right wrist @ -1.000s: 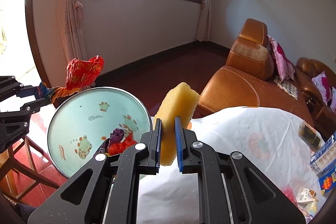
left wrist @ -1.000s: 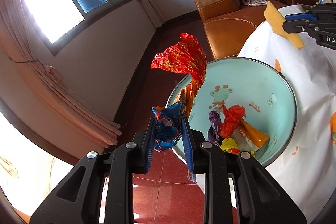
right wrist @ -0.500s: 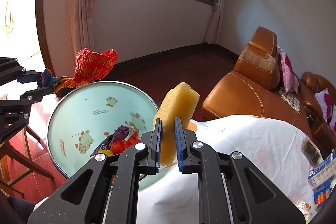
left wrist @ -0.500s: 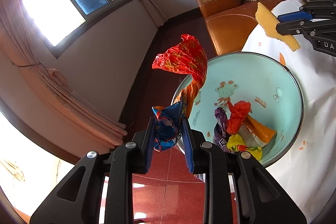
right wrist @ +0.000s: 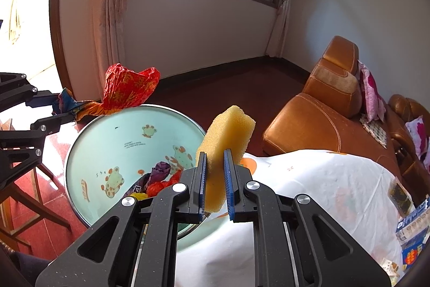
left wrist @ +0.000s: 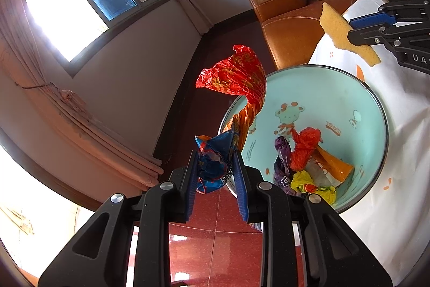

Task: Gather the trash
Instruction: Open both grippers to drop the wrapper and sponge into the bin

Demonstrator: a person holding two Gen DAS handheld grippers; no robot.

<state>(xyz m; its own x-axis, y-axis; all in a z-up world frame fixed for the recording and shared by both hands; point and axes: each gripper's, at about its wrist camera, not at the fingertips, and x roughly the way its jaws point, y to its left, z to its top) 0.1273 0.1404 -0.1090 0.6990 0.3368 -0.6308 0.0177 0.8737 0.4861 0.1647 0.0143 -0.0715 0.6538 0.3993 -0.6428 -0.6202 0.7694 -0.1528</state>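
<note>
Tongs status: left tongs (left wrist: 216,174) clamp a crumpled red-and-blue wrapper (left wrist: 236,82) just outside the basin's (left wrist: 376,109) near rim; right tongs (right wrist: 215,179) pinch a yellow sponge (right wrist: 228,131) above the bench (right wrist: 322,179) edge beside the basin. Since a second ago, little has shifted: neither load is released. Judgement: both items await dropping onto the wrappers (left wrist: 306,152) already in the basin.

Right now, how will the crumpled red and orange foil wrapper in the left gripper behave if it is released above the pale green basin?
The crumpled red and orange foil wrapper looks thin and very light, so it would probably flutter, not drop straight. It stands up twisted above the left gripper, so it keeps some stiffness. Its free end hangs over the pale green basin rim and may catch there.
</note>
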